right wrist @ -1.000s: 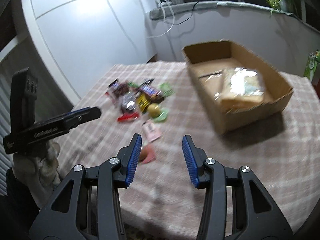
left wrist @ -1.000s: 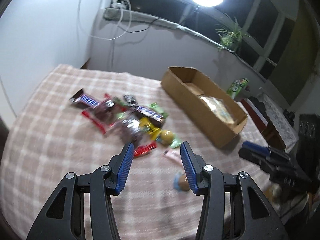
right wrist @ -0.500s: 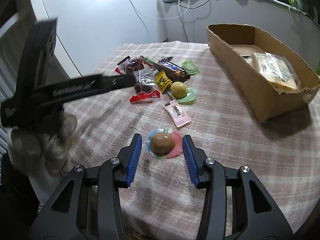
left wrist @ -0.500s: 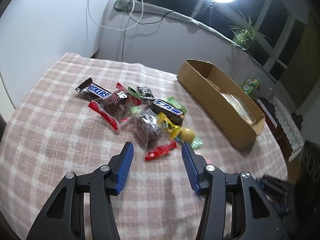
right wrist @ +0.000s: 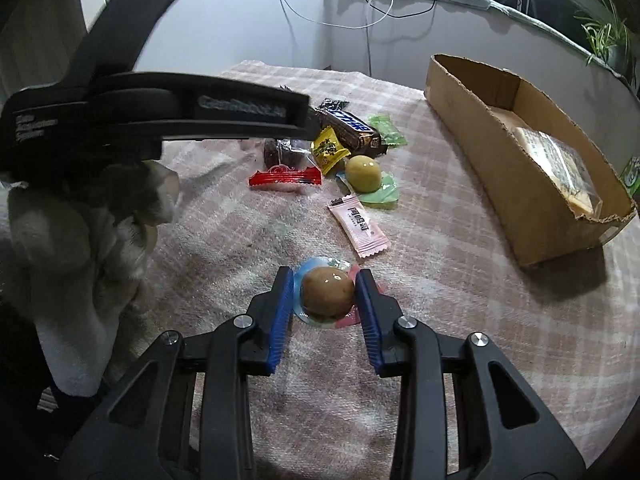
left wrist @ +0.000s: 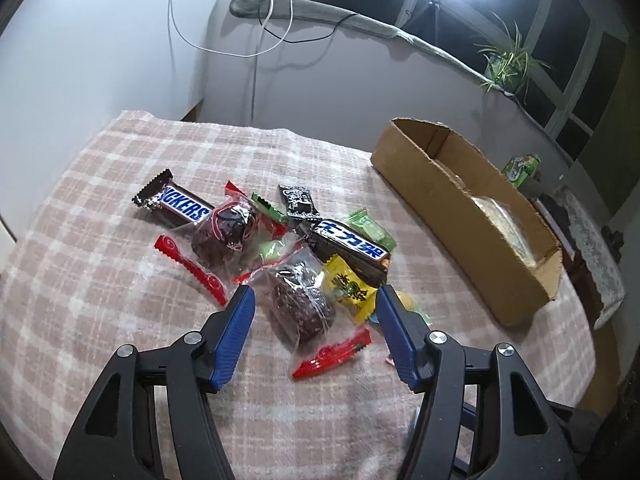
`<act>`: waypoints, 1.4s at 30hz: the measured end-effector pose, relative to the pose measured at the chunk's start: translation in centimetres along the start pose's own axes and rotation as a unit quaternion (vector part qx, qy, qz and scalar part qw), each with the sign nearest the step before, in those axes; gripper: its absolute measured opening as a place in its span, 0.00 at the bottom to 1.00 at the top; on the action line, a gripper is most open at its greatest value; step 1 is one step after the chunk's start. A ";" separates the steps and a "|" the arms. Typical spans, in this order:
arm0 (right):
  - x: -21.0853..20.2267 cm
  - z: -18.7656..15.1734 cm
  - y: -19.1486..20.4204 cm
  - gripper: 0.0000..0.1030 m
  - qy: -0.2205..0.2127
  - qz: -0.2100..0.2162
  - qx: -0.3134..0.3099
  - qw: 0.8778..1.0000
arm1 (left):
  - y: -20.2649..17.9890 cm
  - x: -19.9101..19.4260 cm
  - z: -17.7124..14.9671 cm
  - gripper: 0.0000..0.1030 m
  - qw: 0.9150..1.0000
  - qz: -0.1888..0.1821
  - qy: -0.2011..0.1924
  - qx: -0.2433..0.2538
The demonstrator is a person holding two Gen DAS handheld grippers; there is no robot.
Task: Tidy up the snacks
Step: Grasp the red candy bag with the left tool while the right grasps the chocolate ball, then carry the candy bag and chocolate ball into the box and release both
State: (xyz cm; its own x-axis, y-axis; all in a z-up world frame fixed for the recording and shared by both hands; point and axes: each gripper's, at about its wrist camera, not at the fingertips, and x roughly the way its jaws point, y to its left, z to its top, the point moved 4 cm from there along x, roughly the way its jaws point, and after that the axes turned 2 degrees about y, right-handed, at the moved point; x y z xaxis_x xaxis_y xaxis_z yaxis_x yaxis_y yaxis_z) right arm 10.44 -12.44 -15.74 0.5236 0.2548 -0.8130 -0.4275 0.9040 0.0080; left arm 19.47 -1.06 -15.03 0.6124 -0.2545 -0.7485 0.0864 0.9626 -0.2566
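Observation:
A pile of snacks lies on the checked cloth. In the left wrist view my left gripper (left wrist: 312,300) is open, its fingers either side of a clear packet with a dark brownie (left wrist: 302,306); a Snickers bar (left wrist: 180,206), a second chocolate bar (left wrist: 350,246) and a yellow packet (left wrist: 350,288) lie around it. In the right wrist view my right gripper (right wrist: 324,288) has its pads against a brown round sweet in a clear cup (right wrist: 327,292) resting on the cloth. A cardboard box (right wrist: 500,148) holding a wrapped bread packet (right wrist: 556,164) stands to the right.
A pink sachet (right wrist: 360,226), a yellow-green round sweet (right wrist: 363,174) and a red wrapper (right wrist: 286,178) lie between the right gripper and the pile. The left gripper's body and gloved hand (right wrist: 100,200) fill the left of the right wrist view. A green can (left wrist: 520,168) stands behind the box.
My left gripper has moved forward over the pile, onto the brownie packet. My right gripper has moved forward and narrowed around the brown round sweet.

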 end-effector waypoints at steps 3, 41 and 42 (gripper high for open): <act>0.0 -0.1 0.3 0.33 0.001 -0.009 -0.011 1.000 | 0.1 0.8 -0.1 0.60 1.000 0.005 0.011 0.001; -6.1 1.8 -5.4 0.26 -0.071 -0.002 0.078 0.994 | 0.8 -2.4 0.0 0.32 0.999 -0.026 -0.014 -0.028; -6.3 1.8 -5.8 0.26 -0.073 -0.004 0.081 0.994 | 0.6 -2.4 0.1 0.32 0.999 -0.026 -0.015 -0.025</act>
State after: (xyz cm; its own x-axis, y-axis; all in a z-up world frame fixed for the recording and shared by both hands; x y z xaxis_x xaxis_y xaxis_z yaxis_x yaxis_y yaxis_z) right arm 10.96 -18.65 -9.61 0.6330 0.2845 -0.7200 -0.3054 0.9464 0.1054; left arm 18.09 0.12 -13.32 0.6315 -0.3010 -0.7146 0.0807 0.9421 -0.3256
